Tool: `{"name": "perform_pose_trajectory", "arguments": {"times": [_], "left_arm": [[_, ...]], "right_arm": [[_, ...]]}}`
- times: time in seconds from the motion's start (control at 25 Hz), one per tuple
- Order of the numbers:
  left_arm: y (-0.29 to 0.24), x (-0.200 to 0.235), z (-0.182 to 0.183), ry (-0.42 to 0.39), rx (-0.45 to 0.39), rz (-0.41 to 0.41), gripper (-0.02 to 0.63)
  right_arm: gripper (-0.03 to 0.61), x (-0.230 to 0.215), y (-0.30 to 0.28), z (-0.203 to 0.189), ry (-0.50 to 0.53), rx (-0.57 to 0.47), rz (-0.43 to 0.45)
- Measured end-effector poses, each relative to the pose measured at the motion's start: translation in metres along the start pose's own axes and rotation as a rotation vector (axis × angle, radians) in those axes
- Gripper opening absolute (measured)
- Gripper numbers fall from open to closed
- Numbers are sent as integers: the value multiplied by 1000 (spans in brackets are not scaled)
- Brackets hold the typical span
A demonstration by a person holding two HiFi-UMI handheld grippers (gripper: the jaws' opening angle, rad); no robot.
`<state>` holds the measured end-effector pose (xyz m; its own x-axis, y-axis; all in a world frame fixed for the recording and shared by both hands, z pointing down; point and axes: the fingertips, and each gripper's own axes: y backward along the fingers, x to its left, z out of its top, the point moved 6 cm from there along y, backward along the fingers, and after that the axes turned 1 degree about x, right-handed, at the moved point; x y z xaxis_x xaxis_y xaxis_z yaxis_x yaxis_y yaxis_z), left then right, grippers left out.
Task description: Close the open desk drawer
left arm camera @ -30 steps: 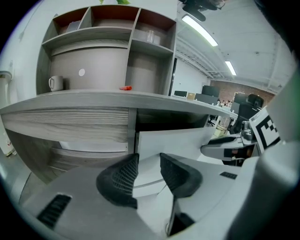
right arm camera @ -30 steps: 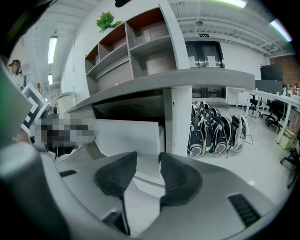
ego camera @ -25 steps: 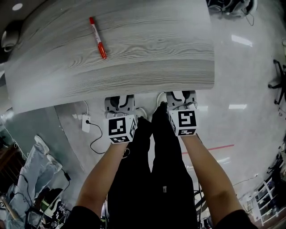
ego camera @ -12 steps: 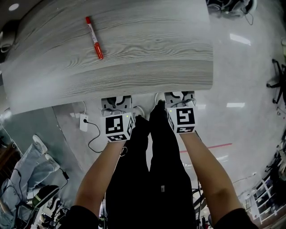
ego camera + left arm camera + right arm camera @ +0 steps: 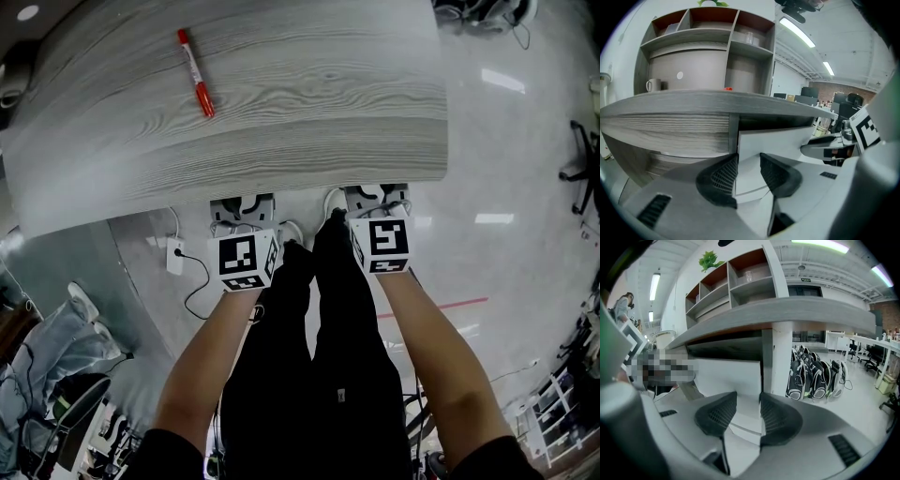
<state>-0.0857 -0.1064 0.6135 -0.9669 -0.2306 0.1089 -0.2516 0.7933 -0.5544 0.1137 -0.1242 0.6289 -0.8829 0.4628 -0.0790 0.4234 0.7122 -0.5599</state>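
My forearms reach forward side by side at mid-frame. Left gripper [image 5: 749, 161] and right gripper [image 5: 748, 399] each stand slightly parted, holding nothing, and face the white drawer [image 5: 780, 140] under the desk [image 5: 281, 103] edge.

Drawer [image 5: 783, 140] interior out of sight

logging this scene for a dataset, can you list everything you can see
desk: 1, grey wood grain, before the person
pen: 1, red, on the desk, left part
drawer: 1, white, under the desk top
shelf unit: 1, grey and brown, at the desk's back
mug: 1, white, on the desk, left
plant: 1, green, atop the shelf unit
backpacks: several, black, floor right of the desk
left claw: 1, black jaws apart, facing the drawer
right claw: 1, black jaws apart, facing the drawer
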Motion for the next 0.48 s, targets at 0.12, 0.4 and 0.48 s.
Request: {"name": "perform_pose_trajectory", "arguments": {"times": [0.12,0.4,0.48], "left_arm": [[1,-3,1,2,-4,6,155],[4,-3,-2,19,16,21,155],[6,-6,-1,21,20,20,155]], "right_arm": [[164,-1,3,1,-1,-10,-6],[164,-1,5,-1,29,8,23],[164,-1,9,-2,28,7,29]]}}
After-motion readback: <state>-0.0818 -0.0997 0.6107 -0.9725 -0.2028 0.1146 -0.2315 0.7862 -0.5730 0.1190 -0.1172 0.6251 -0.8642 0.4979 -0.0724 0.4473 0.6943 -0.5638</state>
